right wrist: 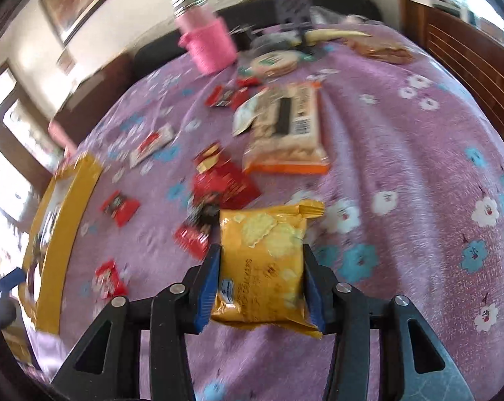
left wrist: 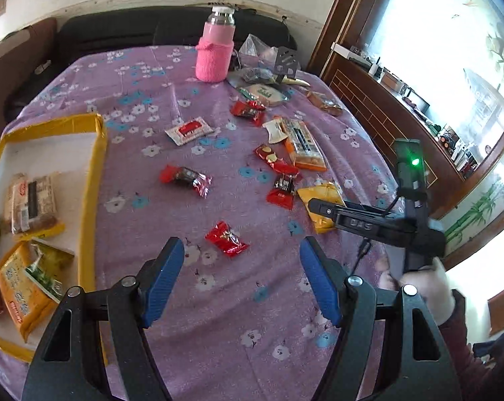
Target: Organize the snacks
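Note:
Snacks lie scattered on a purple flowered tablecloth (left wrist: 218,317). My right gripper (right wrist: 262,260) is shut on a yellow cracker packet (right wrist: 262,267), its blue pads pressing both sides; the packet also shows in the left wrist view (left wrist: 320,205) under the right gripper's body. My left gripper (left wrist: 241,260) is open and empty above the cloth, just short of a small red candy (left wrist: 227,238). A yellow-rimmed box (left wrist: 96,173) at the left holds several snack packets (left wrist: 31,204). An orange cracker pack (left wrist: 303,145) and several red candies (left wrist: 185,178) lie mid-table.
A pink-sleeved bottle (left wrist: 215,50) stands at the table's far side beside plastic bags and a round green-labelled pack (left wrist: 265,93). A dark sofa (left wrist: 118,33) is behind the table. A wooden cabinet (left wrist: 385,107) runs along the right.

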{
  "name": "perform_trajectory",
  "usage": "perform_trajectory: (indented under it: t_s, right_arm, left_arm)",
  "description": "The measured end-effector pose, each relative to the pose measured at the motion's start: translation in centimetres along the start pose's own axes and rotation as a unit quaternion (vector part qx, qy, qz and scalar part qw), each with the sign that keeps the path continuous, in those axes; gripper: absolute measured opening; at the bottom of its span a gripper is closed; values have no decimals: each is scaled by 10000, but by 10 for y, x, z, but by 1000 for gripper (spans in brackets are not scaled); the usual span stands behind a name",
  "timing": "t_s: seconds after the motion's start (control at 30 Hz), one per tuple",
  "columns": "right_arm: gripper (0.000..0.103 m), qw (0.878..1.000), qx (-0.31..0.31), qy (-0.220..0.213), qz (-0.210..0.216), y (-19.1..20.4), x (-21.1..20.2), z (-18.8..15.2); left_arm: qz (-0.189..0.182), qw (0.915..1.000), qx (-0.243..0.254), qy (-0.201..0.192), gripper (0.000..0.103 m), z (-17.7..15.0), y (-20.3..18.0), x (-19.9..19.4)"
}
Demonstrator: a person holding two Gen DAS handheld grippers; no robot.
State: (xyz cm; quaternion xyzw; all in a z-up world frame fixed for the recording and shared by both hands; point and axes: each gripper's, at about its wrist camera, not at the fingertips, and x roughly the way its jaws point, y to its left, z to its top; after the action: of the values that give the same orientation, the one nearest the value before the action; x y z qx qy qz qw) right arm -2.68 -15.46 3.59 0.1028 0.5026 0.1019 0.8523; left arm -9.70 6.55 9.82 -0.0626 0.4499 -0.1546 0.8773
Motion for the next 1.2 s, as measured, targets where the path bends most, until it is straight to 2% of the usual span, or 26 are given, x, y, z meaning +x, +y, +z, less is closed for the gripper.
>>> perform_trajectory:
  t_s: [0.07,0.13,0.2,0.3,0.47,0.53,0.7,0.8,0.9,1.07,1.2]
  right_arm:
    - [57,9995,89,102,278,-3,-6,5]
    - [64,9992,323,-28,237,-12,-14,21]
    - [69,9995,191,-183,-186,-11,-13,46]
    - [69,9982,21,-43,-597,-5,12,76]
    - [68,9885,-180,532,-1404,6,74,108]
    - [58,9869,-116,434,-1549,7,78,111]
    - [57,9940,443,235,-973,-13,57,94]
    - [57,9950,884,-237,-412,-32,19,70]
    - [57,9894,1267,-684,158,-56,-16,42]
    - [57,9806,1510,-1245,80,-80,-39,22]
    - [57,9750,1778,-1309,249,-99,-41,20]
  left_arm:
    - [-6,9999,-103,70,71,-2,5,4]
    - [-6,9997,-235,117,71,-5,12,6]
    - [-7,9994,-328,131,71,-9,17,8]
    - [-32,9988,-475,132,71,-14,25,7]
    - [0,9986,-526,75,71,-21,34,-5]
    - [-1,9986,-525,44,71,-22,36,-9]
    - [-109,9991,-394,61,71,-18,28,-6]
    - [-200,9995,-172,192,71,-14,11,8]
    - [-405,9983,116,409,71,-6,-17,32]
    - [-749,9930,489,768,71,11,-75,85]
    - [-671,9910,773,862,71,33,-111,125]
